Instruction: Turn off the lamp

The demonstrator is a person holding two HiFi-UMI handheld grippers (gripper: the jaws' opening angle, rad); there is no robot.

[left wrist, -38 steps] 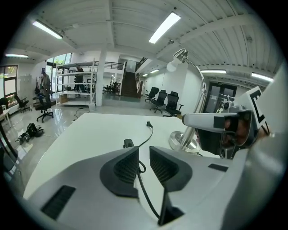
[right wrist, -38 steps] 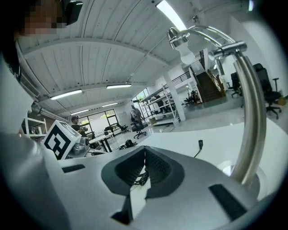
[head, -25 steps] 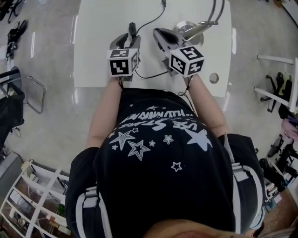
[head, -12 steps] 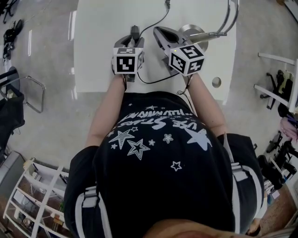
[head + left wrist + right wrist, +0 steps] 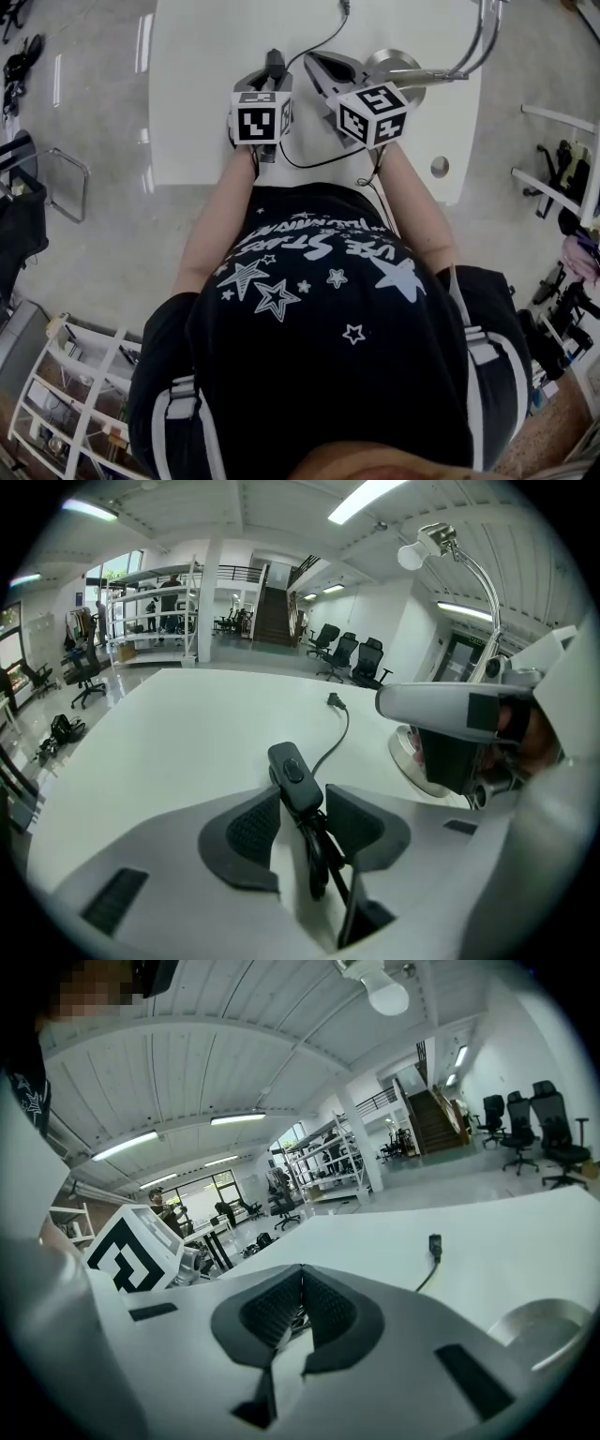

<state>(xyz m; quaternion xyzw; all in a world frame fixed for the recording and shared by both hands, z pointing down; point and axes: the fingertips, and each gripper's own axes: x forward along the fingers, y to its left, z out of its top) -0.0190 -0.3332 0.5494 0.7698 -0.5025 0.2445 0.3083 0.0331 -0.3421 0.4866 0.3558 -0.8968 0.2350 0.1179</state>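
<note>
The lamp stands on the white table [image 5: 197,94], its round metal base [image 5: 394,66] at the right and its gooseneck [image 5: 478,37] arching away. Its white bulb [image 5: 410,555] hangs high. The lamp's black cord carries an inline rocker switch [image 5: 292,772], raised off the table. My left gripper [image 5: 305,813] is shut on the switch's lower end, and the cord runs down between the pads. My right gripper [image 5: 302,1274] is shut with nothing between its pads. It hovers just right of the switch, its tip [image 5: 314,64] pointing toward it.
The cord's free plug [image 5: 334,701] lies on the table beyond the switch. A round cable hole [image 5: 439,167] sits near the table's right front corner. On the floor are a chair [image 5: 37,187] at the left and white shelving [image 5: 66,394] at the bottom left.
Both grippers have sunk a little and drawn closer together over the table. The switch stays between the left jaws, and the right jaws stay shut.
</note>
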